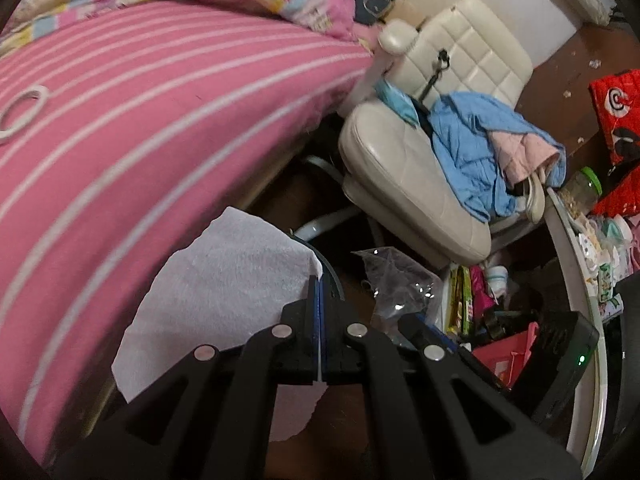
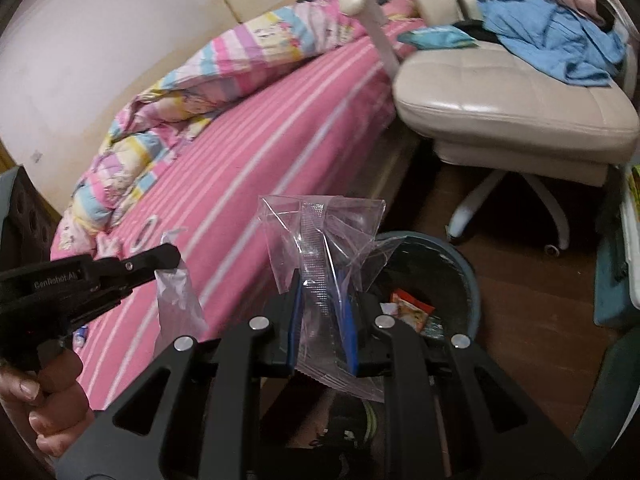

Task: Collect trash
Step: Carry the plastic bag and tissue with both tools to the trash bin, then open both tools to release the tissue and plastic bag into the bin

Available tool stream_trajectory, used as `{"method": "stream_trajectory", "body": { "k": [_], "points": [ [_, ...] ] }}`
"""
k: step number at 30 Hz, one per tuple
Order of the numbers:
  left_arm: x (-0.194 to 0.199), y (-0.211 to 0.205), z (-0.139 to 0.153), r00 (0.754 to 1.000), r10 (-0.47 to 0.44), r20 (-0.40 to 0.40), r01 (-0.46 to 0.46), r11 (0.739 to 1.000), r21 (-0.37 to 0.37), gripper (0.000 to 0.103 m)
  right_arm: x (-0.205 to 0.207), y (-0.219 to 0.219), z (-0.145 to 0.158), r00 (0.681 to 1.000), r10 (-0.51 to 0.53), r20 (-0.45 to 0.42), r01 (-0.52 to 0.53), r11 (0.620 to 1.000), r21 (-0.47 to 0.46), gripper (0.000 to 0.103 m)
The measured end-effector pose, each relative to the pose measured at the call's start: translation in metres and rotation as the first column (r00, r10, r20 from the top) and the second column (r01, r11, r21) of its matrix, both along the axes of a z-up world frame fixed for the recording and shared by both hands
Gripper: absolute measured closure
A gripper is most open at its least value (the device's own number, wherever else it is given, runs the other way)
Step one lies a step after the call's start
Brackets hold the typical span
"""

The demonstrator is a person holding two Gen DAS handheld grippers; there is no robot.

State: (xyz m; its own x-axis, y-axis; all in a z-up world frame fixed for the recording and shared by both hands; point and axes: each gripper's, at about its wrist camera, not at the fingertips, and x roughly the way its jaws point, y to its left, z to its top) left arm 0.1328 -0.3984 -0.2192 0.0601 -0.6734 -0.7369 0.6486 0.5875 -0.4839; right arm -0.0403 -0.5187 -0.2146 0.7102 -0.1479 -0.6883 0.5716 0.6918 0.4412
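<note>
Clearly both hands already carry trash. From the left wrist view, the left gripper (image 1: 320, 320) has its jaws pressed together on a white tissue (image 1: 216, 292), which fans out to the left in front of the pink striped bed (image 1: 160, 120). Past the tissue a dark curved rim peeks out (probably the bin, though little of it shows). To the right hangs the clear plastic bag (image 1: 394, 280) in the right gripper (image 1: 420, 324). A white tape ring (image 1: 22, 114) lies on the bed, and a cream chair (image 1: 420, 168) heaped with blue clothes stands behind.

From the right wrist view, the right gripper (image 2: 322, 320) has its jaws pinching the crumpled plastic bag (image 2: 320, 248), only slightly apart around it. Just beyond and below sits the round bin (image 2: 436, 276) on the wooden floor, with wrappers already inside. At the left, a hand (image 2: 40, 396) holds the left gripper (image 2: 168, 258), the tissue (image 2: 176, 300) dangling from it beside the bed edge.

So the picking up of these two pieces looks done; what remains is bringing both over the bin and letting go. More bits on the bed, near the tape ring (image 2: 144, 232), may need collecting after.
</note>
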Motion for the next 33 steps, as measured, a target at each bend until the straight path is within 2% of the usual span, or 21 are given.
{"method": "stream_trajectory", "body": {
  "k": [9,12,14,18,26,31,33],
  "points": [
    [-0.001,-0.051,-0.05,0.995,-0.067,-0.075,0.07,0.997,0.04,0.103,-0.009,-0.023,-0.037,0.996,-0.047,-0.07,0.049,0.998,0.031,0.085],
    [-0.005,-0.06,-0.078,0.99,-0.101,-0.1,0.11,0.991,0.078,0.103,-0.008,-0.027,-0.045,0.995,-0.053,-0.089,0.056,0.998,0.036,0.085],
    [-0.006,-0.064,-0.095,0.982,-0.12,-0.147,0.136,0.985,0.104,0.103,-0.008,-0.03,-0.054,0.992,-0.059,-0.109,0.064,0.997,0.044,0.085],
    [-0.009,-0.074,-0.114,0.977,-0.167,-0.135,0.188,0.969,0.159,0.103,-0.004,-0.033,-0.07,0.988,-0.066,-0.143,0.074,0.996,0.057,0.085],
    [0.003,-0.084,-0.135,0.974,-0.152,-0.168,0.18,0.969,0.168,0.103,0.004,-0.035,-0.096,0.977,-0.073,-0.199,0.091,0.992,0.085,0.085],
    [0.008,-0.085,-0.157,0.973,-0.126,-0.194,0.173,0.954,0.246,0.102,0.013,-0.032,-0.108,0.972,-0.067,-0.224,0.09,0.992,0.093,0.085],
    [0.009,-0.085,-0.164,0.973,-0.123,-0.197,0.176,0.944,0.279,0.097,0.017,-0.031,-0.113,0.97,-0.062,-0.234,0.088,0.991,0.1,0.084]
  ]
}}
